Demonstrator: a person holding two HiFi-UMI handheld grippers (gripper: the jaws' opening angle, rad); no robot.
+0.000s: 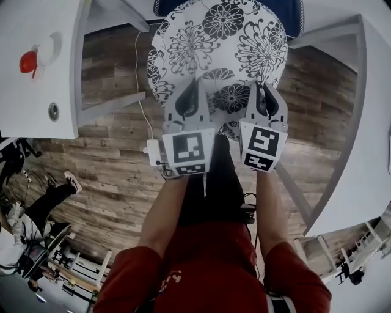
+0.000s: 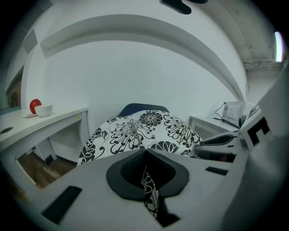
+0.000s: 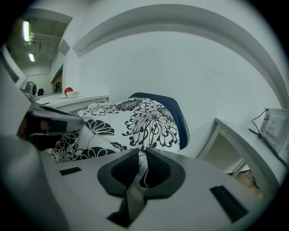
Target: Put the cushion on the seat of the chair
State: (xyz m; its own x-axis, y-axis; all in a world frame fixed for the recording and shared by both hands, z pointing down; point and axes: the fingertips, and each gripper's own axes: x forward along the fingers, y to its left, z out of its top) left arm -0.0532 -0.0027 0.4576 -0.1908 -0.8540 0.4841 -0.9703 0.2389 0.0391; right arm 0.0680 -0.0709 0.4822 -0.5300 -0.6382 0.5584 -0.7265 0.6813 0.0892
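Observation:
A round white cushion (image 1: 220,49) with black flower prints lies over the blue chair (image 1: 297,18), of which only the backrest edge shows behind it. My left gripper (image 1: 194,98) is shut on the cushion's near edge, fabric pinched between its pads (image 2: 146,178). My right gripper (image 1: 264,101) grips the same edge a little to the right, cloth caught between its pads (image 3: 140,169). In the left gripper view the cushion (image 2: 135,131) hides the seat, and the chair back (image 2: 142,108) peeks over it. In the right gripper view the cushion (image 3: 131,122) leans against the blue chair back (image 3: 178,117).
White desks stand on both sides: one at left (image 1: 36,67) with a red ball (image 1: 27,61) and a white bowl (image 1: 49,49), one at right (image 1: 366,122). A cable and power strip (image 1: 153,153) lie on the wooden floor. A person's shoe (image 1: 72,181) shows at left.

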